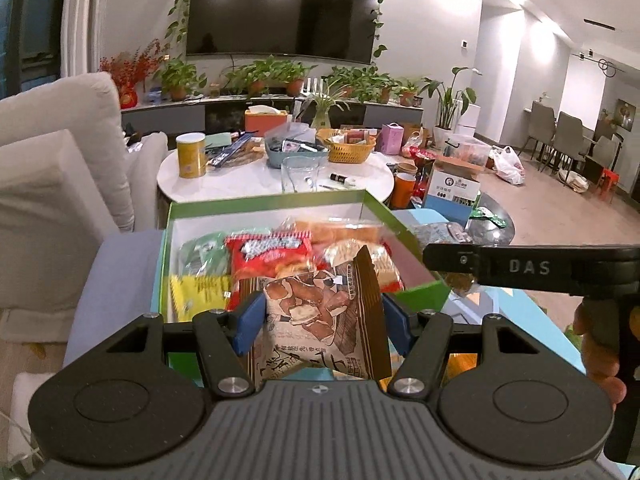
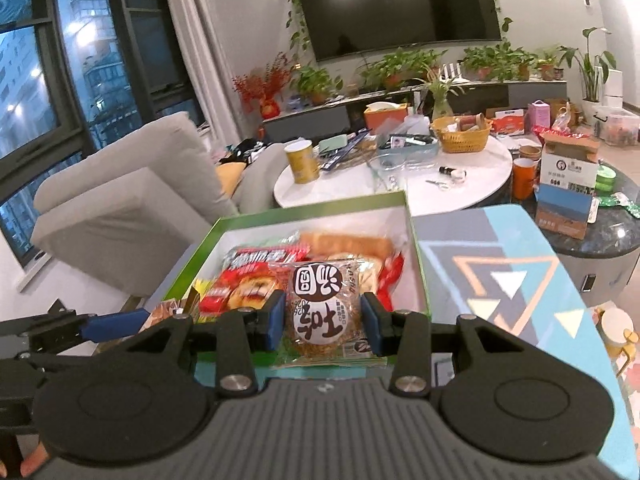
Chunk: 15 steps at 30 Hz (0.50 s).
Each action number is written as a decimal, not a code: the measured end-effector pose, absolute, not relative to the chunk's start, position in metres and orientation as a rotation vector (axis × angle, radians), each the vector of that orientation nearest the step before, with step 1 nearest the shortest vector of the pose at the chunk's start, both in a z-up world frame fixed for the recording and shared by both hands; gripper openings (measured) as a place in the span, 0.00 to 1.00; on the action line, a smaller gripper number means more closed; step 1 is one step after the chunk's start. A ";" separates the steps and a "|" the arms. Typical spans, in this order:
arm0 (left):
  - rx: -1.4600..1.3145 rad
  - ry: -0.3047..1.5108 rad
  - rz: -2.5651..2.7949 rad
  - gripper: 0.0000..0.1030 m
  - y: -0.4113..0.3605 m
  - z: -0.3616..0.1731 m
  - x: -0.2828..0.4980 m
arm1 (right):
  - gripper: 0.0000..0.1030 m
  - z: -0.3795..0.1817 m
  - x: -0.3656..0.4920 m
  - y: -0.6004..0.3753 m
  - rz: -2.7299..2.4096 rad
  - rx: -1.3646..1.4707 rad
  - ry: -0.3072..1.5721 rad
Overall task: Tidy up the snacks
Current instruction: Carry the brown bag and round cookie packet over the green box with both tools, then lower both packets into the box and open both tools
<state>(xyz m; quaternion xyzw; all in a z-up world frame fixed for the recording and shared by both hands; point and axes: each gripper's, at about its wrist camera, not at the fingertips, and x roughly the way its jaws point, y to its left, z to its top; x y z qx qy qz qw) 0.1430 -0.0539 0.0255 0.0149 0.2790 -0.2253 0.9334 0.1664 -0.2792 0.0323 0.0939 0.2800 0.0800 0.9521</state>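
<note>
Both tongs carry snacks toward the box (image 1: 280, 204): left gripper (image 1: 322, 326) is clamped half-open on a brown packet (image 1: 320, 316), right gripper (image 2: 324, 322) on a round cake (image 2: 320, 312). Box lies at twelve o'clock, nearly full. Next: lower into gaps, then release.

This is a living room in a home. Far ahead of the tool a big TV (image 1: 282, 12) hangs above potted plants (image 1: 264, 74). A soft sofa (image 1: 60, 168) sits to its left. Far right, blurry, maybe dining chairs (image 1: 568, 136).
</note>
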 end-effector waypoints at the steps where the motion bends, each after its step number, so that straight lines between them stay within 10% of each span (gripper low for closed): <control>1: 0.035 0.567 -0.464 0.58 -0.056 0.027 0.147 | 0.49 0.032 0.171 -0.280 0.156 0.194 0.571; 15: 0.065 0.569 -0.515 0.58 -0.099 0.018 0.196 | 0.49 0.016 0.213 -0.303 0.069 0.262 0.587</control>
